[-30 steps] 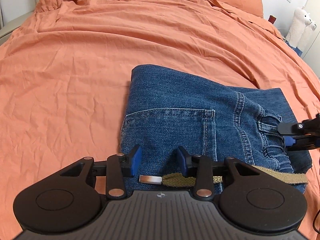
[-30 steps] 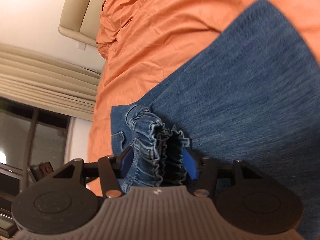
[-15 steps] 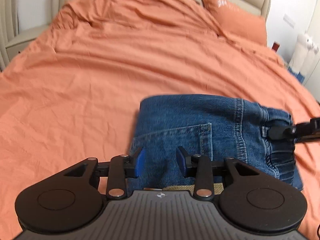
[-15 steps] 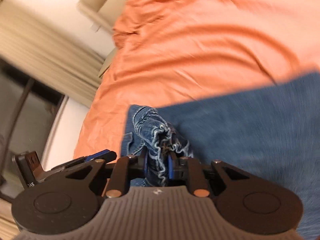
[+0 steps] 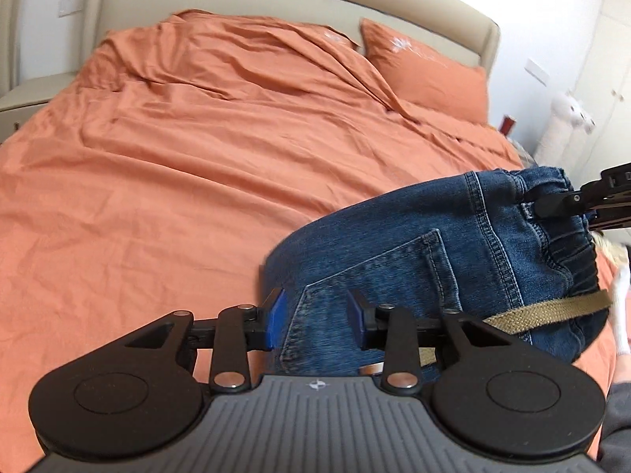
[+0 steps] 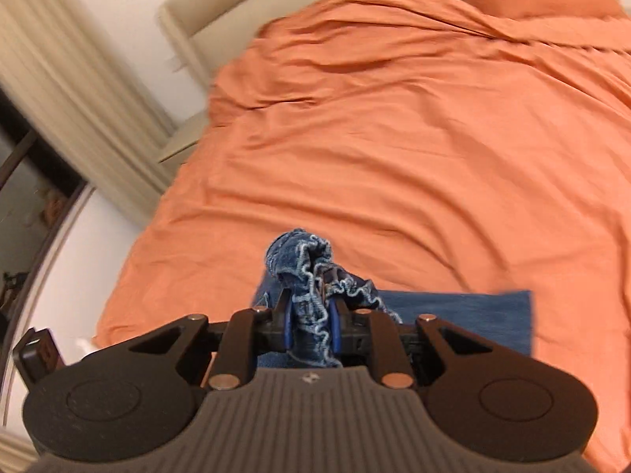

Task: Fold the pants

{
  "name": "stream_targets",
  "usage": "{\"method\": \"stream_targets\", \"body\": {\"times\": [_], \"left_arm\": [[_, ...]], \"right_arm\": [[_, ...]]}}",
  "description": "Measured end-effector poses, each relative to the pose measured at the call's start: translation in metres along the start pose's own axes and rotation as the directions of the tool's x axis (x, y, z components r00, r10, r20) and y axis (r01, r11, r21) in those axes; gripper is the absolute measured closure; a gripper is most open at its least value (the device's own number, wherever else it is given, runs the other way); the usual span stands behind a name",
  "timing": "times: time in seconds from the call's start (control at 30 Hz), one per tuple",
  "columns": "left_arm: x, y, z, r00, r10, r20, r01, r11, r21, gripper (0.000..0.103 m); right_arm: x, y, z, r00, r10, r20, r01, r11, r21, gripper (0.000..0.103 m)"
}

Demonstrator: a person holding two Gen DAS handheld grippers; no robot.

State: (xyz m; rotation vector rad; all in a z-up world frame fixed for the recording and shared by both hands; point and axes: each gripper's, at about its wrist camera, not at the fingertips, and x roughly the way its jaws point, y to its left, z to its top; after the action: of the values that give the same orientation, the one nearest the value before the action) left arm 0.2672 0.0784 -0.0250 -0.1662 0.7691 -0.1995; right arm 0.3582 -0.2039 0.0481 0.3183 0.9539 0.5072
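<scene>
Folded blue denim pants (image 5: 426, 260) hang lifted above the orange bed (image 5: 197, 165), back pocket facing me. My left gripper (image 5: 315, 315) has its jaws apart around the pants' lower edge, not pinching. My right gripper (image 6: 311, 325) is shut on the gathered elastic waistband (image 6: 307, 264); it also shows in the left wrist view (image 5: 568, 201) at the right, gripping the waistband. A tan woven drawstring (image 5: 552, 309) hangs from the waist.
Orange pillow (image 5: 426, 75) and beige headboard (image 5: 276, 4) at the far end. A white plush toy (image 5: 568, 118) stands right of the bed. Curtains (image 6: 71, 79) and a dark window lie left of the bed.
My right gripper closed on the waistband and raised the pants off the bed. Both views tilted up toward the headboard. My left gripper stayed open at the pants' edge.
</scene>
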Motion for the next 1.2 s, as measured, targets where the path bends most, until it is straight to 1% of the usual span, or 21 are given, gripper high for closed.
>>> {"method": "stream_targets", "body": {"times": [0.07,0.17,0.27,0.4,0.5,0.6,0.67,0.7,0.73,0.77,0.8,0.9,0.97,1.03,1.07,1.1,1.2], "left_arm": [[0.016,-0.009,-0.005,1.0,-0.003,-0.026,0.004,0.999,0.033,0.064],[0.043,-0.017,-0.016,0.997,0.006,-0.075,-0.001,0.998,0.068,0.067],[0.065,-0.02,-0.026,0.994,0.013,-0.11,-0.003,0.996,0.09,0.068],[0.09,-0.017,-0.035,0.988,0.011,-0.156,0.004,0.995,0.097,0.068],[0.105,-0.013,-0.041,0.982,0.02,-0.187,-0.002,0.995,0.1,0.068],[0.107,-0.01,-0.041,0.98,0.011,-0.197,0.006,0.996,0.086,0.068],[0.101,-0.012,-0.039,0.98,0.017,-0.197,0.001,0.996,0.092,0.068],[0.097,-0.013,-0.038,0.981,0.029,-0.194,-0.01,0.995,0.098,0.068],[0.091,-0.015,-0.037,0.982,0.04,-0.185,-0.02,0.994,0.108,0.068],[0.082,-0.017,-0.037,0.985,0.041,-0.169,-0.021,0.993,0.118,0.068],[0.071,-0.019,-0.037,0.988,0.04,-0.152,-0.02,0.991,0.129,0.068],[0.039,-0.025,-0.04,0.993,0.047,-0.111,-0.028,0.986,0.166,0.068],[0.017,-0.029,-0.046,0.995,0.048,-0.093,-0.03,0.982,0.189,0.068],[-0.005,-0.031,-0.054,0.996,0.047,-0.082,-0.029,0.979,0.203,0.066],[-0.014,-0.033,-0.058,0.996,0.047,-0.077,-0.029,0.977,0.212,0.066],[-0.023,-0.035,-0.062,0.996,0.049,-0.075,-0.031,0.974,0.224,0.064],[-0.043,-0.036,-0.08,0.995,0.067,-0.075,-0.046,0.966,0.255,0.06]], "right_arm": [[0.008,-0.024,-0.006,0.999,-0.033,-0.016,0.034,0.999,0.036,0.089],[0.028,-0.072,-0.022,0.995,-0.082,-0.063,0.089,0.99,0.113,0.089],[0.048,-0.116,-0.037,0.989,-0.109,-0.099,0.124,0.978,0.167,0.089],[0.071,-0.158,-0.05,0.987,-0.103,-0.124,0.128,0.968,0.215,0.09],[0.088,-0.175,-0.055,0.986,-0.095,-0.134,0.123,0.966,0.226,0.09],[0.096,-0.186,-0.06,0.989,-0.071,-0.127,0.101,0.964,0.246,0.088],[0.094,-0.186,-0.062,0.991,-0.066,-0.119,0.094,0.963,0.251,0.086],[0.091,-0.182,-0.063,0.991,-0.075,-0.114,0.101,0.966,0.238,0.083],[0.087,-0.175,-0.064,0.99,-0.096,-0.107,0.116,0.971,0.207,0.081],[0.081,-0.167,-0.065,0.987,-0.125,-0.096,0.14,0.977,0.16,0.074],[0.075,-0.158,-0.067,0.985,-0.15,-0.081,0.159,0.981,0.111,0.072],[0.048,-0.133,-0.08,0.975,-0.223,-0.017,0.222,0.974,-0.037,0.072],[0.029,-0.118,-0.093,0.971,-0.239,0.027,0.241,0.966,-0.097,0.072],[0.012,-0.106,-0.109,0.969,-0.237,0.074,0.245,0.96,-0.136,0.074],[0.006,-0.1,-0.118,0.968,-0.23,0.097,0.243,0.958,-0.153,0.078],[0.001,-0.094,-0.127,0.968,-0.221,0.118,0.239,0.957,-0.166,0.079],[-0.004,-0.081,-0.152,0.961,-0.199,0.19,0.238,0.948,-0.21,0.083]]}}
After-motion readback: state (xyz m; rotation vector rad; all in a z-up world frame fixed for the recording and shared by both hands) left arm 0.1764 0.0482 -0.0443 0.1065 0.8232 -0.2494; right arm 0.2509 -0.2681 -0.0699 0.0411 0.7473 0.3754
